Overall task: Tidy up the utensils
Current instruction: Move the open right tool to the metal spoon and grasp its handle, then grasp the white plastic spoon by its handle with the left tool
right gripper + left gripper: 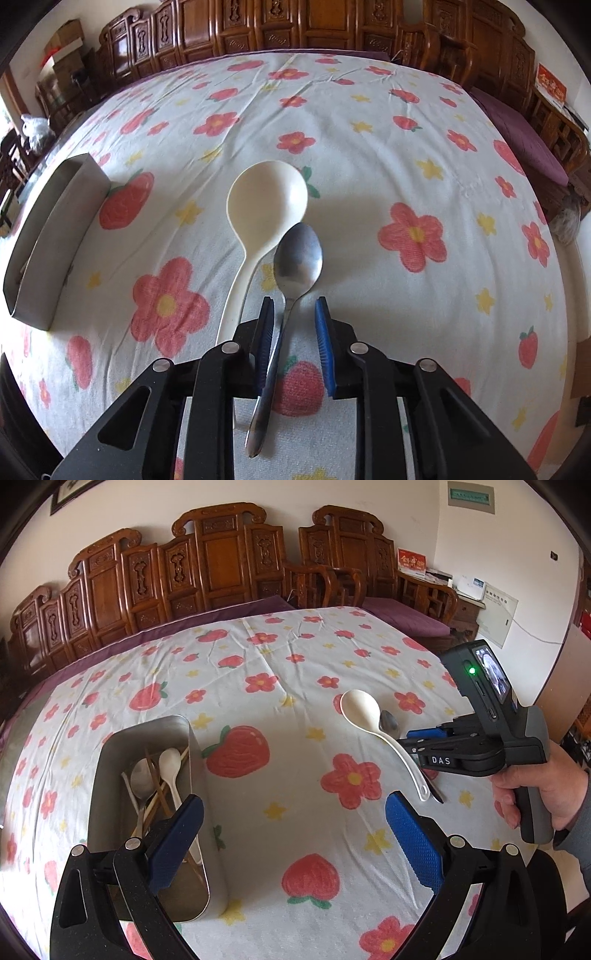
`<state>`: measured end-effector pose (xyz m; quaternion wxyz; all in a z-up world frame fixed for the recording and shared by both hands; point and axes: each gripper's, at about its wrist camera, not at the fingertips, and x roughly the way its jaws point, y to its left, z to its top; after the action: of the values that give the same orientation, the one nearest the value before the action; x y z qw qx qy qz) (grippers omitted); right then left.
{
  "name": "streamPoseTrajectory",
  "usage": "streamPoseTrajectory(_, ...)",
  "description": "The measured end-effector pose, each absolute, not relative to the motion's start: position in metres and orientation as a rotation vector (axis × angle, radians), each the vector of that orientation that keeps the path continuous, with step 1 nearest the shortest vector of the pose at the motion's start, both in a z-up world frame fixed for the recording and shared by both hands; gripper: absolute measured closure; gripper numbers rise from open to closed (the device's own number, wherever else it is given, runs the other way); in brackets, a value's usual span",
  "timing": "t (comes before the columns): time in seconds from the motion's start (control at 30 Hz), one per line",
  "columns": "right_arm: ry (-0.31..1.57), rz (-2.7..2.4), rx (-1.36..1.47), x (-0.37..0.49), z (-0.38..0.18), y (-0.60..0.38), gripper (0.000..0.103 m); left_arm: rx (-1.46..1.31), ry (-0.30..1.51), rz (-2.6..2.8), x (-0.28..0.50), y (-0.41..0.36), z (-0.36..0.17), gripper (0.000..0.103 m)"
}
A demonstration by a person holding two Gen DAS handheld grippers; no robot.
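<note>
right gripper (pixel 293 306) low over the floral cloth (pixel 406 155), jaws narrowed but with a gap, straddling the neck of the metal spoon (pixel 298 258); handle leaning against the left pad, clear of the right one; bowl just ahead of the fingertips. white ladle (pixel 266 199) lying just outside the left finger, bowl further ahead. left gripper (pixel 293 808) spread wide, holding nothing; steel tray (pixel 110 760) with spoons and chopsticks behind its left finger.
</note>
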<state>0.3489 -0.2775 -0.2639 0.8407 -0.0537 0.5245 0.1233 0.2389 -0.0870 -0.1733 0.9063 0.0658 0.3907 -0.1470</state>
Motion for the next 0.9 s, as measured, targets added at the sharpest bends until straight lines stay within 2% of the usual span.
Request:
streamPoseTrajectory(0.17, 1.140, 0.255, -0.177, 0.349, -0.264, -0.271, 0.080, 0.132, 0.811, -0.304, 0.239, -0.090, -0.175, 0.008)
streamPoseTrajectory(0.3, 1.175, 0.255, -0.206, 0.349, -0.263, -0.274, 0.099, 0.138, 0.817, -0.304, 0.242, -0.096, -0.175, 0.008)
streamPoseTrajectory(0.33, 1.183, 0.257, -0.207, 0.349, -0.263, -0.276, 0.100, 0.138, 0.820, -0.305, 0.244, -0.098, -0.175, 0.008)
streamPoseTrajectory(0.67, 1.171, 0.212, -0.208, 0.337, -0.258, -0.313, 0.101, 0.132, 0.848, -0.348, 0.266, -0.136, -0.178, 0.008)
streamPoseTrajectory(0.9, 1.131, 0.222, -0.166, 0.325, -0.243, -0.337, 0.101, 0.087, 0.935, -0.389, 0.298, -0.175, -0.201, 0.008)
